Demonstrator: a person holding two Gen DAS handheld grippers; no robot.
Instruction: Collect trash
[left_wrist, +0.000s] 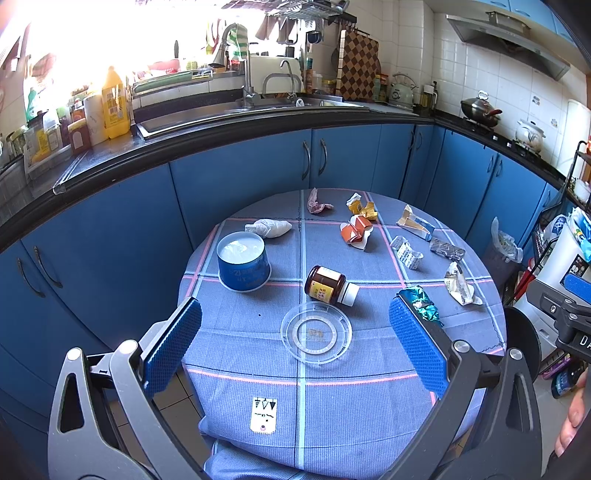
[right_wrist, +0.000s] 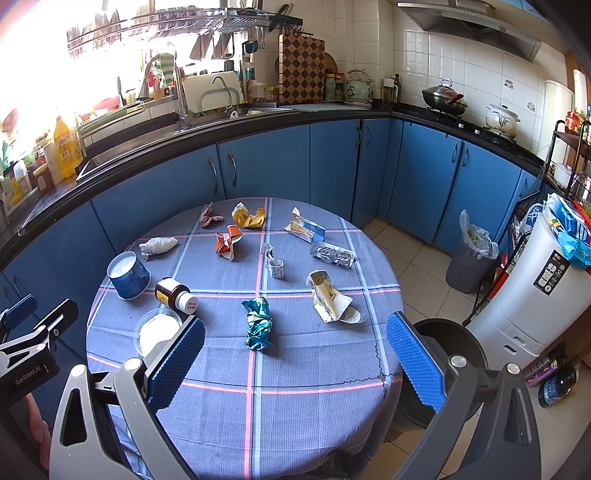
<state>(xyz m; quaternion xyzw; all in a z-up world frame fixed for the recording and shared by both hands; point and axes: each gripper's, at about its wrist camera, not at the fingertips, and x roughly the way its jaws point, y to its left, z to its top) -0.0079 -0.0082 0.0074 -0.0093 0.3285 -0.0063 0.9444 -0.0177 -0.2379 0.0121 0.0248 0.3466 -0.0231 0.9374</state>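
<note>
Left gripper (left_wrist: 295, 343) hangs over the near edge of the round worktop (left_wrist: 258, 406), jaws spread wide, holding nothing. Right gripper (right_wrist: 295, 354) likewise, jaws spread, empty, over the near right edge.

Landmark: the brown bottle (left_wrist: 330, 285), lying on its side near the middle of the worktop, white cap toward the right.

- Clear plastic lid (left_wrist: 316, 332): flat, just in front of the bottle, nearest the left gripper.
- Teal foil wrapper (right_wrist: 258, 324): crumpled, right of the bottle, a little nearer.
- White torn packet (right_wrist: 330, 301): further right of the bottle, beyond the teal wrapper.
- Blue paper cup (left_wrist: 243, 261): left of the bottle, upside down.
- White crumpled tissue (left_wrist: 271, 227): behind the cup, left-rear of the bottle.
- Printed paper scrap (left_wrist: 406, 251), silver blister pack (left_wrist: 447, 249): right-rear of the bottle.
- Orange carton (left_wrist: 356, 230): directly behind the bottle.
- Yellow wrapper (left_wrist: 362, 206), pink wrapper (left_wrist: 317, 202), flattened box (left_wrist: 415, 221): far edge, behind the bottle.

Black bin (right_wrist: 443, 354): on the floor just right of the worktop. Grey bin with a bag liner (right_wrist: 469, 254): well beyond, by the blue cabinets (right_wrist: 258, 166).
</note>
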